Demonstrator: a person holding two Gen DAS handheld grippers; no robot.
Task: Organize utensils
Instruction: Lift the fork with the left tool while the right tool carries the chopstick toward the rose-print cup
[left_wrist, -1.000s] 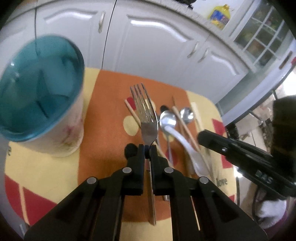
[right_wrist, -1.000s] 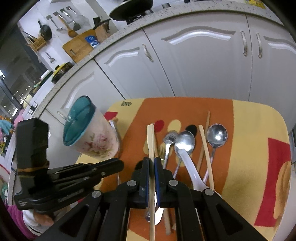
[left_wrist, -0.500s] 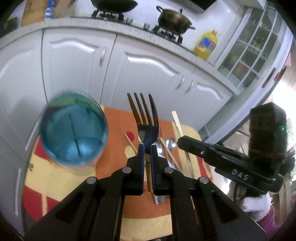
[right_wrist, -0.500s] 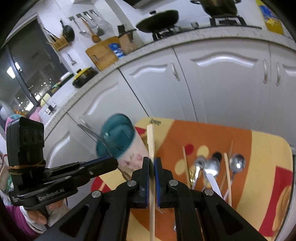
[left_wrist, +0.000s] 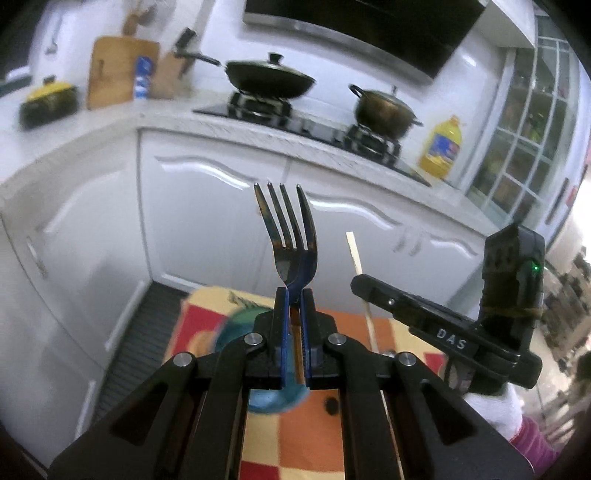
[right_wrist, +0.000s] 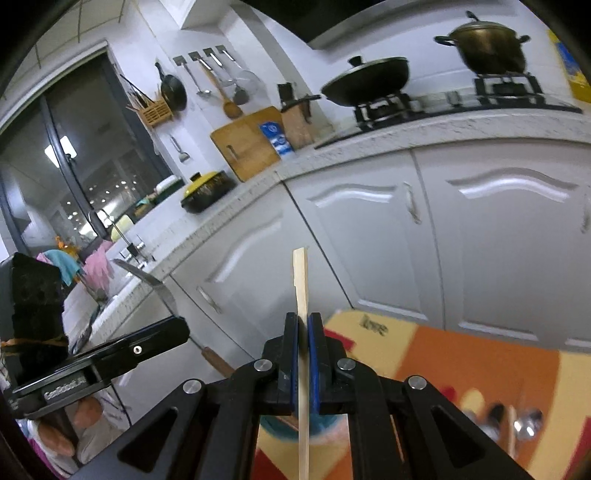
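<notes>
Both lifted: fork, chopstick, cup seemingly below.

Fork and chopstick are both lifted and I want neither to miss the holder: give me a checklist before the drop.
1. Fork clamped in the left gripper, tines up: ok.
2. Chopstick clamped in the right gripper: ok.
3. Teal-rimmed holder in view below the left jaws: ok, though blurred.
4. Holder compartments visible: cannot tell.
5. Grippers apart from each other: ok.
6. Remaining spoons left on the mat: ok.
</notes>
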